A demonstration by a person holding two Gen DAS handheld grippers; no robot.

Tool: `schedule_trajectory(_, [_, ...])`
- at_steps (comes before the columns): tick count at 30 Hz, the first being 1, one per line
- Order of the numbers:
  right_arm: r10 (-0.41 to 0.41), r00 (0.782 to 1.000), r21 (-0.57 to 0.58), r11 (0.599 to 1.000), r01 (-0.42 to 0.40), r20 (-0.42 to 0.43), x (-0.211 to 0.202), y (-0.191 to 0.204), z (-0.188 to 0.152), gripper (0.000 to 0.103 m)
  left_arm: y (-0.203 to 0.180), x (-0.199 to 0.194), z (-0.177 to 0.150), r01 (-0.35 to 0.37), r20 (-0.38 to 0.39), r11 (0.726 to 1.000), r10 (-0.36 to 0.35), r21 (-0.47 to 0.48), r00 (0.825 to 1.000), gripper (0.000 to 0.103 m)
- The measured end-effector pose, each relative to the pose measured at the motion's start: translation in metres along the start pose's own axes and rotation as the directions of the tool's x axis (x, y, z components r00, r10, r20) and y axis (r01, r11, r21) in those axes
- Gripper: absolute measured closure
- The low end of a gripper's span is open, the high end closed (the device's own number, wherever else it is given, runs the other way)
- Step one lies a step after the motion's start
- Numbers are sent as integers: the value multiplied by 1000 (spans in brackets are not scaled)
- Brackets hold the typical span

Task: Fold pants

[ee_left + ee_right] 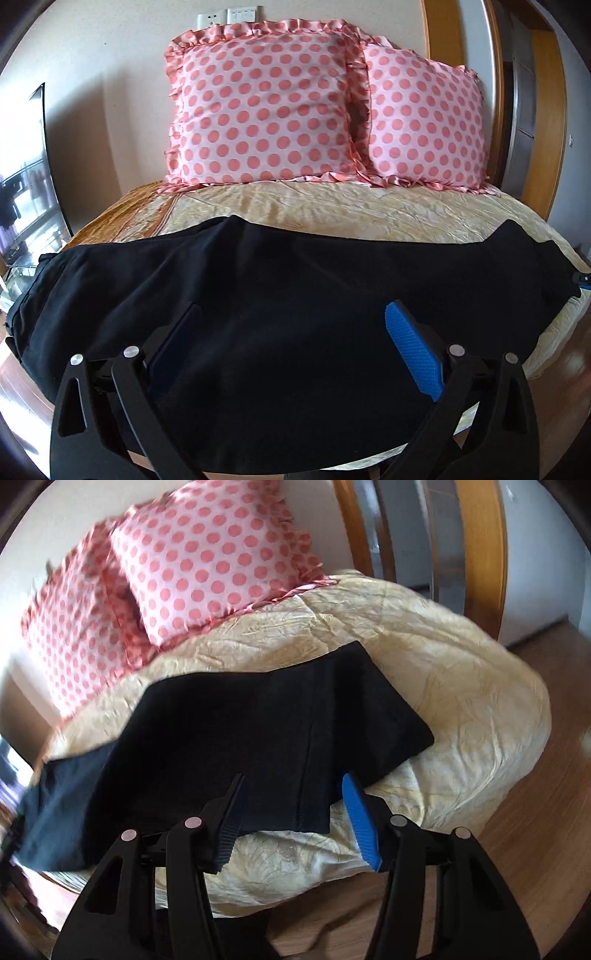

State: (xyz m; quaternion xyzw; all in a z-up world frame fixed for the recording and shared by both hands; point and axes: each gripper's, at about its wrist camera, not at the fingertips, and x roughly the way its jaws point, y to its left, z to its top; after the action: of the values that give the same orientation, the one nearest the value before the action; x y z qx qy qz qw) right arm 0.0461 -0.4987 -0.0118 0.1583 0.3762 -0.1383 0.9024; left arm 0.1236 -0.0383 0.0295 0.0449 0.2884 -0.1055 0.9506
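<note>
Black pants (295,288) lie spread sideways across the near part of a bed. My left gripper (291,314) is open, its fingers wide apart just above the middle of the pants. In the right wrist view the leg end of the pants (280,731) lies flat near the bed's front edge. My right gripper (293,782) is open, hovering over the hem with nothing between the blue pads (360,819). A bit of the right gripper (583,278) shows at the far right of the left wrist view.
The bed has a crinkled cream cover (351,206) (461,686). Two pink polka-dot pillows (266,107) (207,557) lean against the wall at its head. A wooden door frame (550,110) stands to the right. Wood floor (535,830) lies around the bed.
</note>
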Motion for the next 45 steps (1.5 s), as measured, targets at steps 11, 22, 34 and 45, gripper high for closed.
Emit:
schedule_trajectory(11, [-16,1000,-98,995,13,-23,8,8,-14,57,0,10,-6,26,-54,999,-28,-29,998,2])
schedule_trajectory(22, [-131,980,-90,985,145,151,-22,-1,37,80,3,15,-5,25,-83,998,-29,-54,996,2])
schedule_trajectory(34, [-106,994,28,994,107,-38,20,-49,31,77,3,20,-6,38,-101,998,-43,-54,994,2])
schedule_trajectory(45, [31,994,-213,977,-7,108,-30,51,43,37,2,21,-15,48,-105,999,-50,-21,993,2])
